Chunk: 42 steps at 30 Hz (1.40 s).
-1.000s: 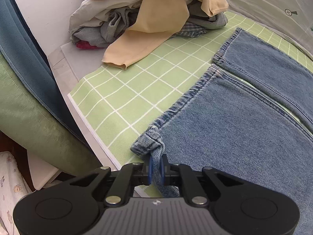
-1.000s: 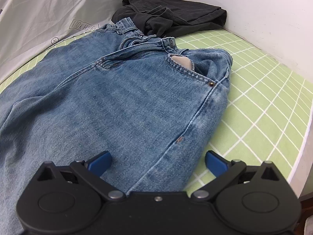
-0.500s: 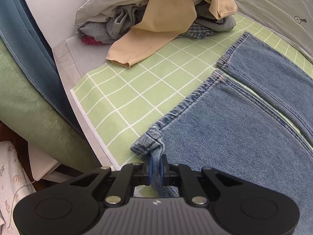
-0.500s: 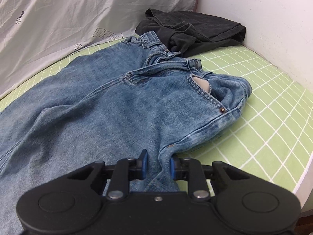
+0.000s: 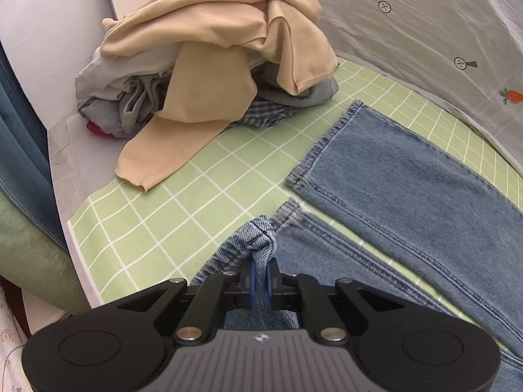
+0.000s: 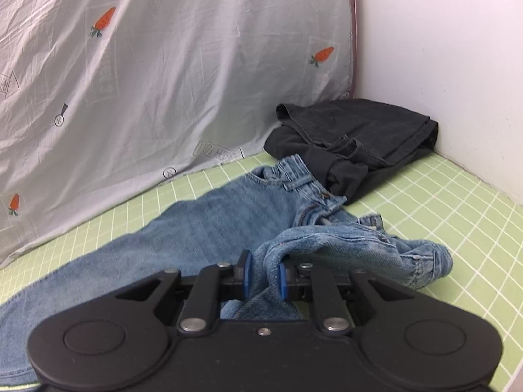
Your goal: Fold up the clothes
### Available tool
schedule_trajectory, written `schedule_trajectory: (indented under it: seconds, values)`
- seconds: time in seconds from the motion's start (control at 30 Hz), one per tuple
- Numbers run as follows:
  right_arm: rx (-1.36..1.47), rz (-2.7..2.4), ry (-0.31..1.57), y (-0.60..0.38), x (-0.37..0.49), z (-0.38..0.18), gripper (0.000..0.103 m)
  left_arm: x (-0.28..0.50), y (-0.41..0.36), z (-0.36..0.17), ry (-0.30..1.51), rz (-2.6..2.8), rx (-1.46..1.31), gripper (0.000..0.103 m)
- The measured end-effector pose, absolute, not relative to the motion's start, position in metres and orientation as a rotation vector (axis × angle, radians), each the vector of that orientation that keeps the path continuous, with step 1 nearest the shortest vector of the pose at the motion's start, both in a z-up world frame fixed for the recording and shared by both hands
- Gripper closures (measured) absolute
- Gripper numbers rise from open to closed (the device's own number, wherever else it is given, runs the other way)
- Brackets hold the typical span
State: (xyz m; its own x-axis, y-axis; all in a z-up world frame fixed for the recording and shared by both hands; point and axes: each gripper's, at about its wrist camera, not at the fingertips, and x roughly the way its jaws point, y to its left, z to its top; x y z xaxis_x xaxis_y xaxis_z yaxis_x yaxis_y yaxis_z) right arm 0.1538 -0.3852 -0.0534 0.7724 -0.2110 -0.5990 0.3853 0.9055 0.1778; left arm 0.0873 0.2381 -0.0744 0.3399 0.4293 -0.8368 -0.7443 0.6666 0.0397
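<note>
Denim is the main thing in both views: blue jeans lie spread on a green checked mat, the landmark for what follows. No container shows in either view; loose clothes rest straight on the mat.

The left gripper points steeply down near the mat's left end. Its blue pads are pinched almost together on the hem corner of the nearer trouser leg, which is lifted clear of the mat. The right gripper tilts less steeply over the mat's right part. Its jaws are closing, with a thick bunched fold of denim from the hip seam gripped between the pads and raised off the mat.

Only the left wrist view shows the two leg hems and a heap of unfolded clothes, topped by a beige garment, at the mat's far left corner. Only the right wrist view shows the jeans' waistband and a folded black garment at the mat's far right corner, touching the waistband, with a carrot-printed sheet hanging behind.
</note>
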Motion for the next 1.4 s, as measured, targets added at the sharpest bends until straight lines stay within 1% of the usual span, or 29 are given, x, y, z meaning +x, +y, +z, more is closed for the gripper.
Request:
schedule_trajectory:
  seconds: [0.13, 0.37, 0.5, 0.57, 0.63, 0.77, 0.83, 0.97, 1.03, 1.07, 1.1, 1.17, 1.2, 1.23, 1.27, 1.3, 1.33, 1.37, 1.4]
  values:
    - [0.293, -0.340, 0.569, -0.384, 0.179, -0.042, 0.086, 0.117, 0.240, -0.071, 0.924, 0.776, -0.371, 0.095]
    - [0.229, -0.368, 0.652, -0.374, 0.229, -0.070, 0.086, 0.156, 0.259, -0.084, 0.934, 0.791, -0.459, 0.096]
    - [0.222, -0.394, 0.622, -0.372, 0.256, -0.062, 0.087, 0.183, 0.266, -0.064, 0.886, 0.785, -0.437, 0.096]
    - [0.202, -0.411, 0.597, -0.373, 0.270, -0.058, 0.094, 0.197, 0.266, -0.057, 0.870, 0.774, -0.381, 0.096]
    - [0.176, -0.413, 0.607, -0.375, 0.287, -0.064, 0.094, 0.211, 0.273, -0.064, 0.880, 0.757, -0.400, 0.096]
    - [0.109, -0.391, 0.689, -0.371, 0.322, -0.087, 0.095, 0.241, 0.276, -0.075, 0.891, 0.751, -0.403, 0.096]
    - [0.073, -0.366, 0.667, -0.366, 0.332, -0.083, 0.096, 0.256, 0.278, -0.080, 0.893, 0.747, -0.405, 0.096]
    - [0.123, -0.361, 0.581, -0.373, 0.355, -0.065, 0.096, 0.276, 0.287, -0.060, 0.801, 0.731, -0.431, 0.096]
    - [0.150, -0.357, 0.569, -0.378, 0.371, -0.063, 0.096, 0.290, 0.295, -0.053, 0.753, 0.701, -0.464, 0.096]
    - [0.137, -0.353, 0.577, -0.377, 0.385, -0.066, 0.096, 0.297, 0.297, -0.053, 0.740, 0.692, -0.470, 0.094]
    - [0.098, -0.339, 0.604, -0.373, 0.397, -0.071, 0.096, 0.306, 0.297, -0.056, 0.742, 0.696, -0.453, 0.087]
    - [0.019, -0.315, 0.657, -0.364, 0.420, -0.082, 0.095, 0.327, 0.292, -0.069, 0.796, 0.707, -0.381, 0.084]
    - [-0.017, -0.324, 0.686, -0.356, 0.424, -0.086, 0.092, 0.330, 0.287, -0.072, 0.823, 0.698, -0.363, 0.083]
    - [-0.053, -0.332, 0.713, -0.348, 0.428, -0.091, 0.082, 0.331, 0.283, -0.076, 0.845, 0.690, -0.347, 0.081]
    - [-0.080, -0.329, 0.712, -0.338, 0.426, -0.092, 0.070, 0.324, 0.278, -0.077, 0.835, 0.684, -0.337, 0.072]
    - [-0.105, -0.326, 0.689, -0.328, 0.418, -0.092, 0.040, 0.315, 0.272, -0.079, 0.825, 0.675, -0.323, 0.058]
    - [-0.130, -0.323, 0.665, -0.318, 0.410, -0.092, 0.026, 0.305, 0.267, -0.082, 0.819, 0.667, -0.308, 0.050]
    - [-0.153, -0.318, 0.645, -0.308, 0.403, -0.092, 0.009, 0.296, 0.260, -0.087, 0.840, 0.673, -0.288, 0.039]
    - [-0.165, -0.301, 0.656, -0.300, 0.393, -0.095, 0.007, 0.286, 0.253, -0.092, 0.864, 0.680, -0.270, 0.037]
